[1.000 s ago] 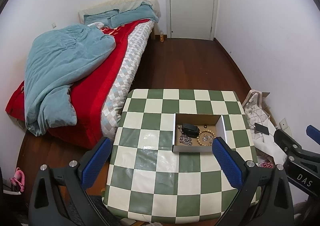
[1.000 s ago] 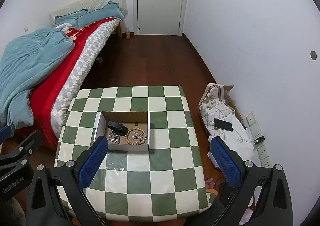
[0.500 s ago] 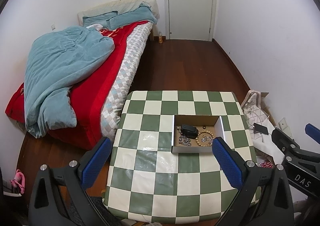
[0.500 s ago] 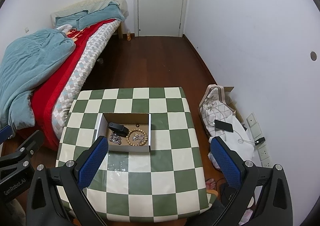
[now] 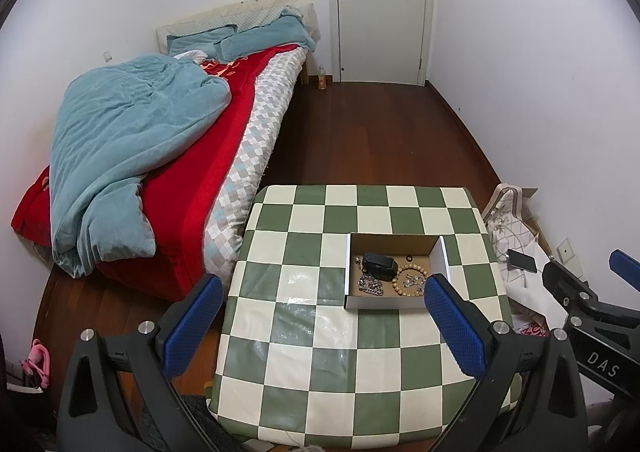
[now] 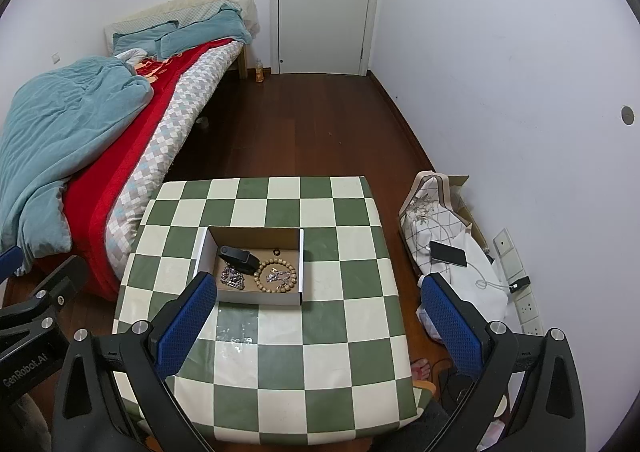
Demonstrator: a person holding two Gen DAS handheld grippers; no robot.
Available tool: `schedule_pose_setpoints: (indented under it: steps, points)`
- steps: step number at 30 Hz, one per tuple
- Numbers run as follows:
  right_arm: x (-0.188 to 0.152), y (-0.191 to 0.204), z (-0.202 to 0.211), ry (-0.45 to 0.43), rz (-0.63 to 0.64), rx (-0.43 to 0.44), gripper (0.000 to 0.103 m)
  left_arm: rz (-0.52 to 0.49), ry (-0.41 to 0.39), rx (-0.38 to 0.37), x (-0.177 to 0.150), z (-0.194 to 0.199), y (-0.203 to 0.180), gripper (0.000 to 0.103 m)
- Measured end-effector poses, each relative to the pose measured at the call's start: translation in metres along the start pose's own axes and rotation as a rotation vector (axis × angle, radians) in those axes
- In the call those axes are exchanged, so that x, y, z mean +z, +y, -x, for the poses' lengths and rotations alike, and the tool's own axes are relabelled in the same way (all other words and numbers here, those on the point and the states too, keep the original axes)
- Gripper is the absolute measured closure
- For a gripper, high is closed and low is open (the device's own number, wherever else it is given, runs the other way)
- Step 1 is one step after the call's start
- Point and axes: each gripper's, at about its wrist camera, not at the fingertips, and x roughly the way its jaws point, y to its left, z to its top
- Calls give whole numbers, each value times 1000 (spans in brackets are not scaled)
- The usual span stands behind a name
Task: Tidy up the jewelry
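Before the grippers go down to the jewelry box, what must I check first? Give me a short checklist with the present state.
1. Left gripper open and holding nothing: ok.
2. Right gripper open and holding nothing: ok.
3. Cardboard box flat on the checkered table, open on top: ok.
4. Bead bracelet, silver chain and black case visible inside the box: ok.
5. Silver pieces inside the bracelet loop free of tangles: cannot tell.
6. Small ring reachable near the back wall: cannot tell.
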Motion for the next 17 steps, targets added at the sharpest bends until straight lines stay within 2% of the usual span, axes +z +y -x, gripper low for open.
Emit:
schedule_pose_setpoints:
  steps: [17]
  points:
    - [1,3,3,0,6,0,0,11,-6,-11,0,4,4,0]
